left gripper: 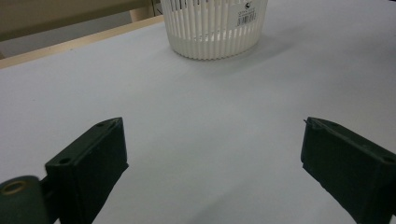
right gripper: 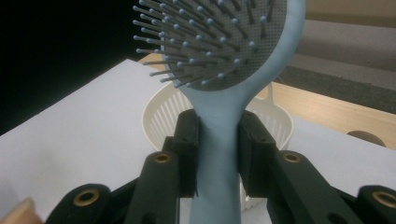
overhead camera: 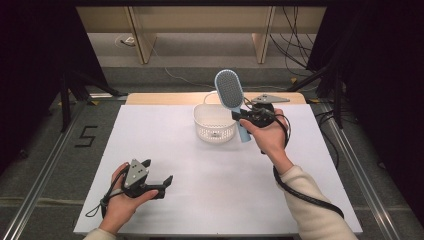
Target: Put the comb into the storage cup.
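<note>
A light blue hairbrush (overhead camera: 230, 91) with a grey bristle pad stands nearly upright above the table, head up. My right gripper (overhead camera: 241, 116) is shut on its handle, just right of a white slatted basket (overhead camera: 214, 123). In the right gripper view the two jaws clamp the blue hairbrush handle (right gripper: 218, 140) from both sides, and the basket (right gripper: 156, 114) shows behind it. My left gripper (overhead camera: 159, 179) rests near the table's front left, open, with nothing between its jaws. In the left gripper view the basket (left gripper: 212, 28) stands farther off beyond the left gripper (left gripper: 212, 154).
The white table (overhead camera: 165, 145) has a wooden strip along its far edge. Black cables trail from both grippers across the front. Dark curtains flank the table, and loose cables lie on the floor behind it.
</note>
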### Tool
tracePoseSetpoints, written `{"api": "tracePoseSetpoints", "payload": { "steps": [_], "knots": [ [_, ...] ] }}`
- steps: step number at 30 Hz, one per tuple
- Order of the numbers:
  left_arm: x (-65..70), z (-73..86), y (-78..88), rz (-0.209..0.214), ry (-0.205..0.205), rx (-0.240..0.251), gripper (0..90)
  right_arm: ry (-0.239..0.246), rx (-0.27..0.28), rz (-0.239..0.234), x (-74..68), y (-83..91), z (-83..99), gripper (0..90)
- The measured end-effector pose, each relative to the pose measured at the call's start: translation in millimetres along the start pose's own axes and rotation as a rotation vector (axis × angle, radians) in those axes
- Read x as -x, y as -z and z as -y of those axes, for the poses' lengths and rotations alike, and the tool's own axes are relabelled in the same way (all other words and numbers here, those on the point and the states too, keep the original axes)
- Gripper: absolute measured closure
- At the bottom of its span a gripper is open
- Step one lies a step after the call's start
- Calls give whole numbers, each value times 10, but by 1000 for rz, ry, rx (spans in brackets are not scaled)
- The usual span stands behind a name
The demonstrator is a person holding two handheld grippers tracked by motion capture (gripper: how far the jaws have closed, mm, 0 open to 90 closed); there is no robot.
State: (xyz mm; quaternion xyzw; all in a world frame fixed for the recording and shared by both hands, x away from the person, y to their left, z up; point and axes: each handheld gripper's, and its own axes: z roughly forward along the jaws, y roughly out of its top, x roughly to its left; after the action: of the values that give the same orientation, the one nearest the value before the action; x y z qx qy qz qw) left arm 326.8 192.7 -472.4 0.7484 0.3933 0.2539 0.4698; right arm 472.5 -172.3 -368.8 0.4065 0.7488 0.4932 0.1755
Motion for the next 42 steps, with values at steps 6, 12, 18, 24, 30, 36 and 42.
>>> {"api": "tracePoseSetpoints", "payload": {
  "steps": [6, 12, 18, 24, 30, 36, 42],
  "knots": [
    [-2, 0, 0, 0, 1, 0, 64, -1, -1, 2, 4, -16, -18, 722],
    [-4, 0, 2, -2, 2, 2, 64, -1, 1, 2, 0, -34, -39, 723],
    [-4, -1, 2, -2, 1, 1, 64, -3, 3, 2, -1, -48, -60, 723],
    [-5, 0, 2, -3, 0, 0, 64, -4, 5, 5, 7, -66, -77, 723],
    [-5, 0, 3, -3, 1, 0, 65, -6, 8, 10, 11, -79, -100, 723],
    [-4, 0, 1, -2, 0, 0, 65, -8, 10, 15, 18, -85, -121, 723],
    [-4, 0, 1, -2, 0, 0, 65, -7, 14, 16, 20, -91, -147, 723]
  ]
}}
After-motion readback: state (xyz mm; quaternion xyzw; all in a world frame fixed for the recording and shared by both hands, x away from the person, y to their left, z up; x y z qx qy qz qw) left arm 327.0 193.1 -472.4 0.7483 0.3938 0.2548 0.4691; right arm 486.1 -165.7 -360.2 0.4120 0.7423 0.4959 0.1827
